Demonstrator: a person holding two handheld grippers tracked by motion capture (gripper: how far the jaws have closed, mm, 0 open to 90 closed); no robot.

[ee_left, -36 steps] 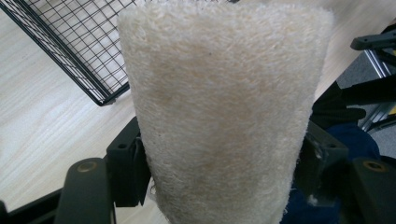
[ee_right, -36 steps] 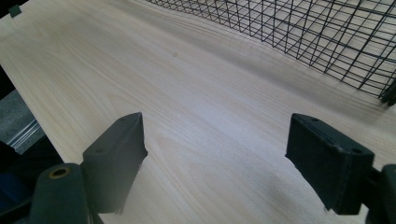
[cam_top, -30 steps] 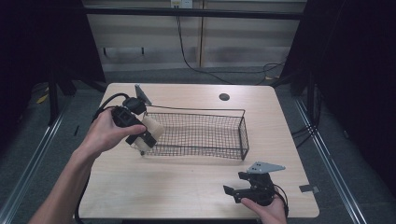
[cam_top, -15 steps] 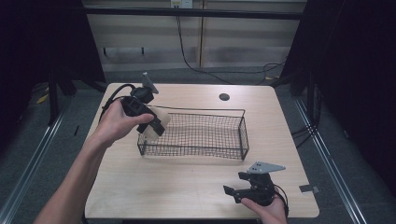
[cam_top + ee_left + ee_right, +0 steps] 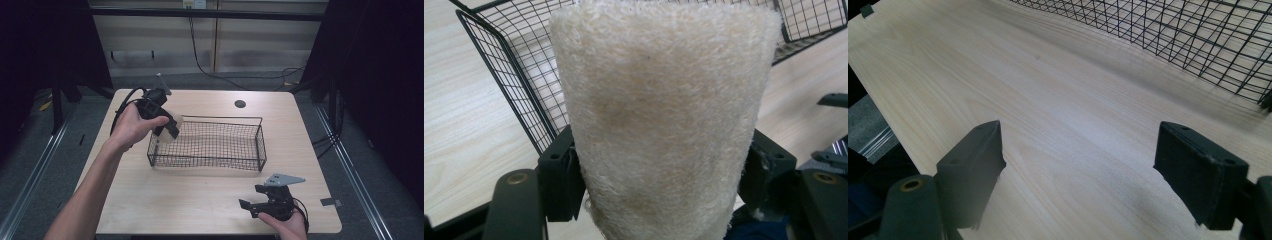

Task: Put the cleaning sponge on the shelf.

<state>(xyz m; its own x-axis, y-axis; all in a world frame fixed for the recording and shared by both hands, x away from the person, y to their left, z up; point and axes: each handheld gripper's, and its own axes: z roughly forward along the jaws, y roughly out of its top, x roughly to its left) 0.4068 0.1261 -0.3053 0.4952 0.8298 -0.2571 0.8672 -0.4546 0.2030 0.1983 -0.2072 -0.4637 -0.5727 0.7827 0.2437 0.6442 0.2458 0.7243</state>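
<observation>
A cream, fuzzy sponge-like block (image 5: 664,120) is clamped between the jaws of my left gripper (image 5: 167,131), which hangs over the left end of the black wire basket (image 5: 252,162). In the high view the cream block (image 5: 172,131) shows just above the basket's left rim. My right gripper (image 5: 255,201) rests low near the table's front right edge, open, with nothing between its jaws; bare wood (image 5: 1078,130) lies beneath it. The basket's mesh wall (image 5: 1178,35) lies beyond the right gripper.
The light wooden table (image 5: 200,210) has a round dark grommet (image 5: 240,104) at the back centre. A black cable (image 5: 127,97) loops off the left gripper. A small grey tab (image 5: 331,202) sits at the table's right front edge. Dark floor surrounds the table.
My left gripper carried the cream block from the basket's near-left corner up and back, then right, so it now hangs over the basket's left end. The right gripper stayed put.
</observation>
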